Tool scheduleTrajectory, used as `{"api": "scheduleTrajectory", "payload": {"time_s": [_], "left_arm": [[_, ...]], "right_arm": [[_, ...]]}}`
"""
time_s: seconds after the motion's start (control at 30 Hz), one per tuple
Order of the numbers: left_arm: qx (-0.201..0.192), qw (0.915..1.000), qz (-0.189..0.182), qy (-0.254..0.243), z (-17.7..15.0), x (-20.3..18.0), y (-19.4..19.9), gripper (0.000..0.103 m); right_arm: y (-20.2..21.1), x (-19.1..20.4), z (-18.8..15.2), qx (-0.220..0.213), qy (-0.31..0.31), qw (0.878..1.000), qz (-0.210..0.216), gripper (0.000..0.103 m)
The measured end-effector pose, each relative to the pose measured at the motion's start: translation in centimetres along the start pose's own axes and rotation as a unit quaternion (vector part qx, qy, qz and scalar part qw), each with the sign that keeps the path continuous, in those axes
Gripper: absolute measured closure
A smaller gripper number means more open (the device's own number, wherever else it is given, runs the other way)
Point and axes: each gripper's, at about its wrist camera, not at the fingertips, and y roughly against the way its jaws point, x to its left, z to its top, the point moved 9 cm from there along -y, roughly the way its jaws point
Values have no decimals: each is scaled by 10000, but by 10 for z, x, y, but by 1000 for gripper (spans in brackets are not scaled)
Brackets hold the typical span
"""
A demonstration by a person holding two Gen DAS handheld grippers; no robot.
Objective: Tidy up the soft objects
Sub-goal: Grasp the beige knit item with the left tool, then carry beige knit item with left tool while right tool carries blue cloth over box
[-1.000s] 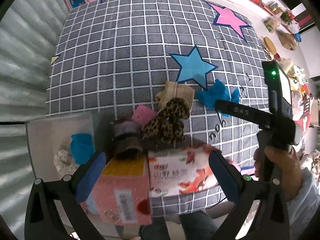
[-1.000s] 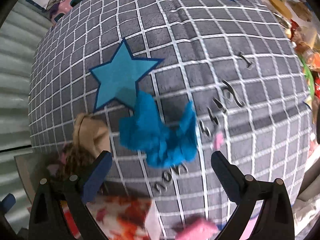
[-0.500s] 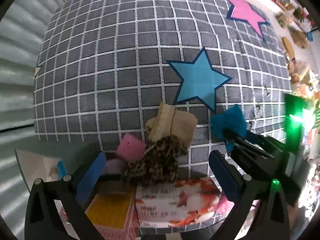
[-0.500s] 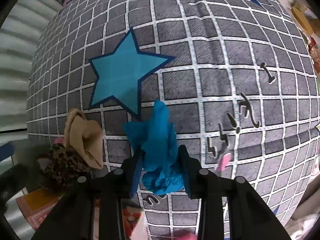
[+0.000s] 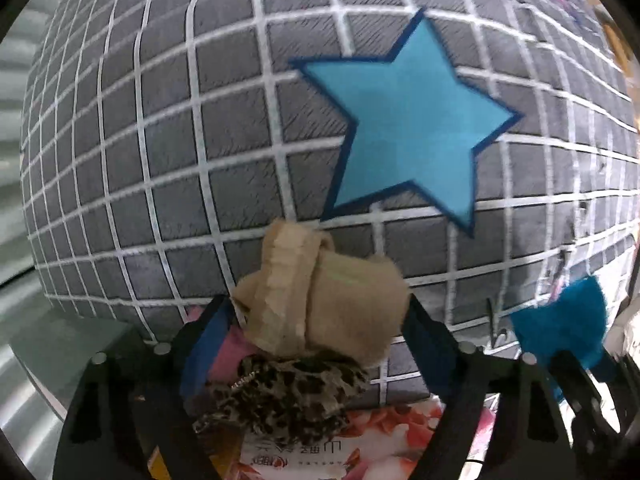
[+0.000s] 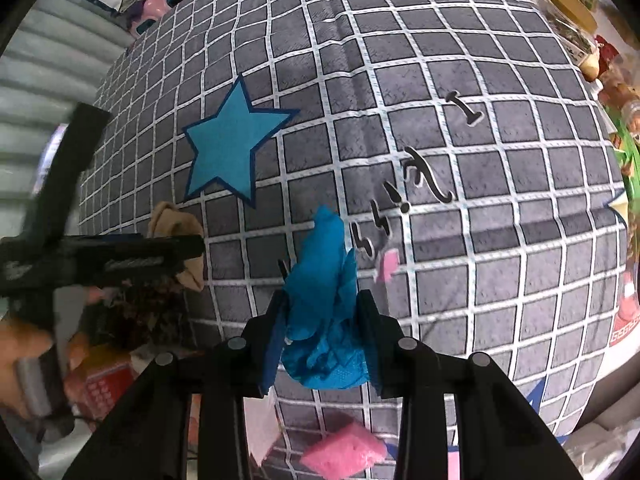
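Blue cloth (image 6: 320, 304) hangs pinched in the right claw (image 6: 320, 340), clear of the checked bed (image 6: 440, 160); left claw (image 5: 316, 344) is closing around the tan cloth (image 5: 320, 304), probably to lift it next.

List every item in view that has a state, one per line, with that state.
Blue cloth: bunched, pinched in the right gripper.
Beige cloth: crumpled, lying between the left gripper's closing jaws.
Leopard-print cloth: heaped, resting on the printed box.
Pink sponge: lying flat, untouched.
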Motion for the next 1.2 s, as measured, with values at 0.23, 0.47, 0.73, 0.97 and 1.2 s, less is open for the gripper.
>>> {"api": "scheduleTrajectory", "payload": {"time_s": [0.23, 0.47, 0.73, 0.97, 1.2], "left_arm": [[-348, 9991, -225, -47, 2, 2, 11, 63], [-972, 9946, -287, -214, -3, -1, 57, 73], [-1406, 9871, -560, -517, -33, -16, 113, 73], [-1531, 9813, -672, -957, -92, -40, 134, 73], [-1575, 9759, -596, -1388, -145, -58, 132, 72]], "right_arm": [[11, -1, -5, -97, -98, 9999, 105, 66], [21, -5, -2, -195, -196, 9995, 157, 66], [39, -20, -12, -270, -359, 9989, 128, 66], [51, -27, -31, -267, -442, 9987, 42, 66], [62, -18, -52, -329, -384, 9987, -15, 66]]}}
